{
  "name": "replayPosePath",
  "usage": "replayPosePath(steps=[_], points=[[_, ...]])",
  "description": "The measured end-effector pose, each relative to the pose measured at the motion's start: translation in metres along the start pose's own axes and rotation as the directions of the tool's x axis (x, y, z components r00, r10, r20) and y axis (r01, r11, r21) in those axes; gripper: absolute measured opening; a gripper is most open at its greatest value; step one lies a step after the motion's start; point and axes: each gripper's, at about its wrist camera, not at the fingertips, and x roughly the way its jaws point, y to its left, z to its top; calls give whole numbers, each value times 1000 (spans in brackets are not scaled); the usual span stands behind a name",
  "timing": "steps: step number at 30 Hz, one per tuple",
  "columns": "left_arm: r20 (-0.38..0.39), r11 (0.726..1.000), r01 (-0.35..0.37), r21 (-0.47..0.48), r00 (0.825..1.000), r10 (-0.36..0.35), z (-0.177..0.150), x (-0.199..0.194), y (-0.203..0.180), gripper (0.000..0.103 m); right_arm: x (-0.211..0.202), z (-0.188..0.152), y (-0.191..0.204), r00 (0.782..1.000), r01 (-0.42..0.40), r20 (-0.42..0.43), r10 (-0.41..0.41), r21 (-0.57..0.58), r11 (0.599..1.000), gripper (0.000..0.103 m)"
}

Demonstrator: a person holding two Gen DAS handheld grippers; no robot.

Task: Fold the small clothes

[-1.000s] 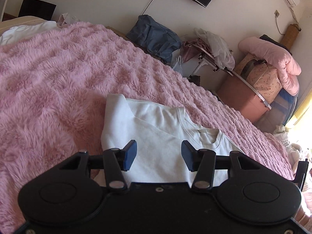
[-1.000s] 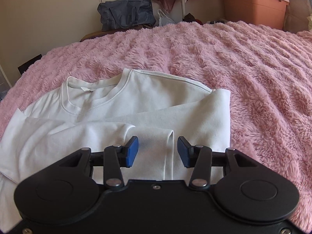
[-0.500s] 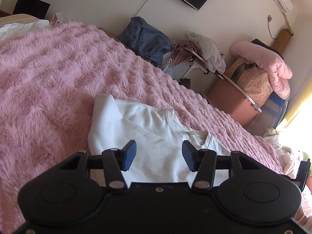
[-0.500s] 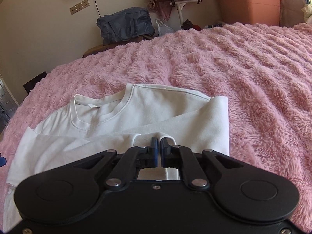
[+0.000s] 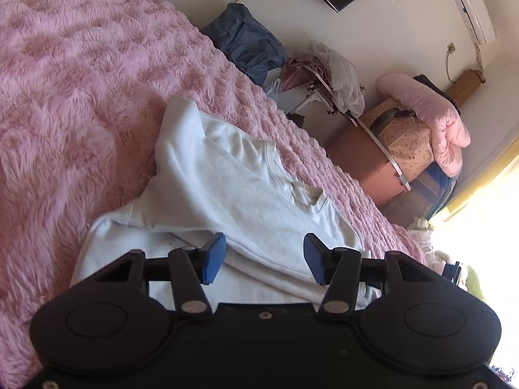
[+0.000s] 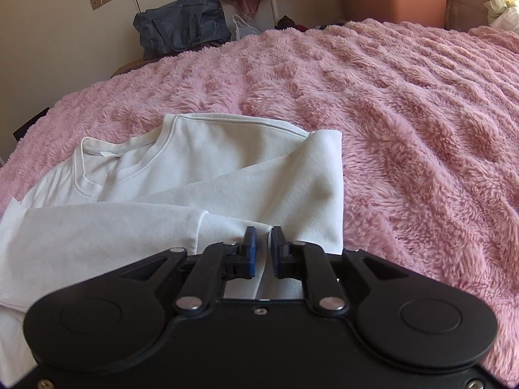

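Right wrist view had the right gripper (image 6: 261,249) pinching a fold of the white shirt (image 6: 207,175), which lay on the pink blanket (image 6: 405,103). Left gripper (image 5: 264,257) hovered over it, jaws spread. Looked mid-fold; next probably carry that pinched fabric across, evenly.

Soft matt white cotton-like shirt (image 6: 227,168) lies on a shaggy pink plush blanket (image 6: 405,113).

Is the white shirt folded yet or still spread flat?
Partly folded. On the white shirt one sleeve lies across the chest, and the right gripper pinches its cuff; the collar remains exposed.
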Motion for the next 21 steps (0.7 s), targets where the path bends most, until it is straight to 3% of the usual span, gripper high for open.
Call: replayPosePath(steps=[2, 4, 5, 6, 8, 15, 16, 19, 21], points=[[-9, 996, -50, 68, 999, 51, -8, 5, -5, 55, -8, -1, 2, 1000, -7, 3, 7, -5, 1000, 31], [38, 965, -175, 193, 985, 171, -12, 8, -17, 56, -15, -4, 3, 1000, -21, 10, 21, -14, 1000, 35], [74, 926, -266, 267, 964, 256, -14, 9, -24, 55, -19, -6, 5, 1000, -20, 15, 20, -28, 999, 35], [114, 869, -354, 345, 935, 336, -17, 11, -32, 55, -22, -7, 6, 1000, -14, 19, 15, -40, 999, 35], [157, 774, -435, 460, 898, 411, -21, 16, -40, 56, -27, -11, 7, 1000, -5, 21, 7, -49, 999, 35], [216, 548, -516, 658, 827, 520, -23, 42, -32, 56, -26, -15, 2, 1000, 0, 5, 0, -9, 1000, 35], [216, 529, -516, 674, 822, 527, -22, 47, -30, 56, -26, -15, 2, 1000, 0, 5, 0, -6, 1000, 35], [201, 512, -509, 692, 817, 540, -20, 57, -23, 55, -26, -17, 4, 1000, 8, 1, -8, -4, 1000, 35], [217, 479, -515, 711, 808, 547, -20, 63, -21, 52, -25, -17, 5, 1000, 11, -2, -11, -8, 1000, 35]])
